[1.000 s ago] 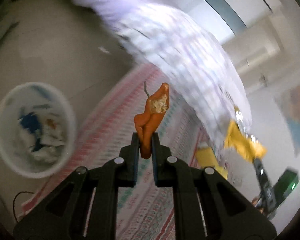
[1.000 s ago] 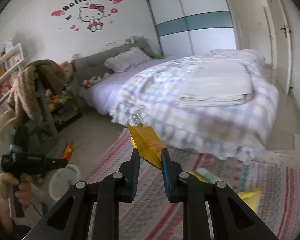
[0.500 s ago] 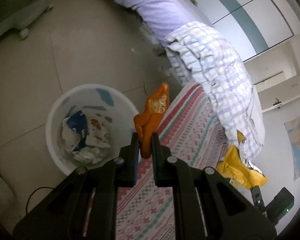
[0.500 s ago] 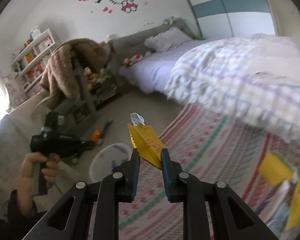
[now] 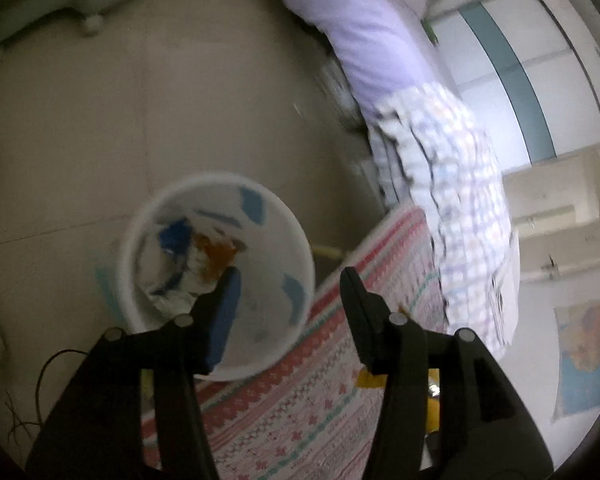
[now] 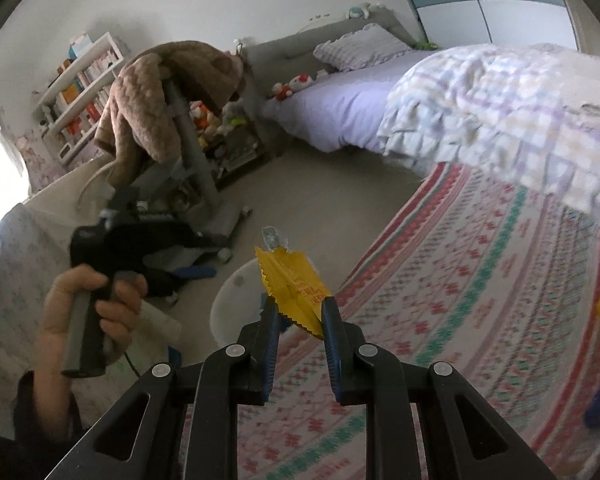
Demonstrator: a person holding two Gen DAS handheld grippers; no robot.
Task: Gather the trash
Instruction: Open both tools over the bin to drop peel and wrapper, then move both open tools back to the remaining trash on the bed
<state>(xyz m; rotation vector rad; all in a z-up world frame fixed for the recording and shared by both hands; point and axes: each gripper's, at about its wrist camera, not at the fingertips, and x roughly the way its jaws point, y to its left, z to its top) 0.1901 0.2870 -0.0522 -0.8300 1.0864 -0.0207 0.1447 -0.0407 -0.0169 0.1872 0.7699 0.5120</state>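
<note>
Left tool (image 5: 288,280) over the white bin (image 5: 220,276), right tool (image 6: 296,316) carrying trash.
Left wrist view: its jaws have just been opening and stand spread with nothing between them; an orange wrapper (image 5: 216,254) lies inside the bin. Right wrist view: that tool pinches a yellow wrapper (image 6: 294,286) above the rug (image 6: 460,300), near the bin.

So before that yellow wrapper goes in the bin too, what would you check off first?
1. Left gripper empty: ok, its fingers have just been opening and nothing is between them.
2. Orange wrapper inside the white bin: ok, it lies on the other trash.
3. Yellow wrapper secure in the right gripper: ok, pinched between shut fingers.
4. Right gripper above the bin: not ok, the bin is ahead of it and lower.
5. Room left in the bin: ok, trash sits low.
</note>
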